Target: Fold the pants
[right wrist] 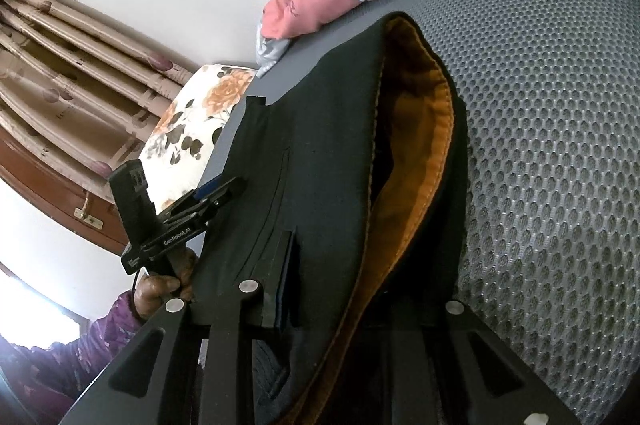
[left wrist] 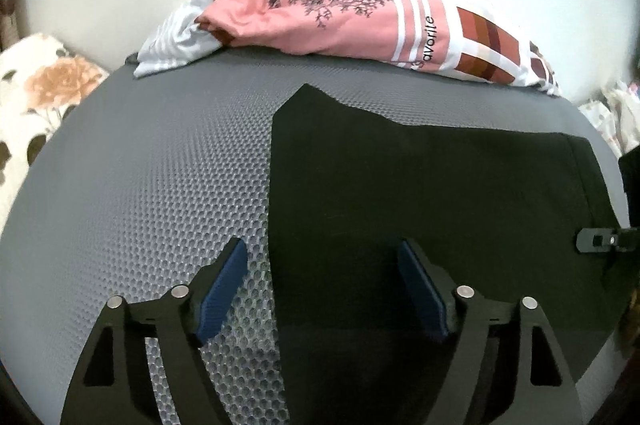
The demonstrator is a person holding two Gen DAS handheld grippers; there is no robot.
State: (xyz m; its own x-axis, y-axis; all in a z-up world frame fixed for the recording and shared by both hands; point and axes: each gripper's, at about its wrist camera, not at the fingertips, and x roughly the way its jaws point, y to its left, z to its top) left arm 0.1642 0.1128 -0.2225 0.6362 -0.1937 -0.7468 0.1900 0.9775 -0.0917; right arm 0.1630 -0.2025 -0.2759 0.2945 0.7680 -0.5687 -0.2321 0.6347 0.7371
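Observation:
Black pants point(left wrist: 420, 177) lie flat on the grey mesh bed point(left wrist: 160, 153). Their left edge runs between my left gripper's blue pads point(left wrist: 224, 285). My left gripper point(left wrist: 320, 265) is open and empty, low over the pants' near edge. In the right wrist view the pants point(right wrist: 320, 153) show an orange-lined waistband point(right wrist: 416, 153) gaping open. My right gripper point(right wrist: 368, 289) has the waistband fabric between its fingers; the right finger is hidden by cloth. The left gripper point(right wrist: 224, 191) shows at the pants' far side, held by a hand.
A pink and white patterned pillow point(left wrist: 360, 13) lies along the bed's far edge by the white wall. A floral cushion point(left wrist: 36, 93) sits off the bed's left side. Curtains point(right wrist: 60, 65) hang beyond it. The right gripper's tip point(left wrist: 600, 239) shows at the right.

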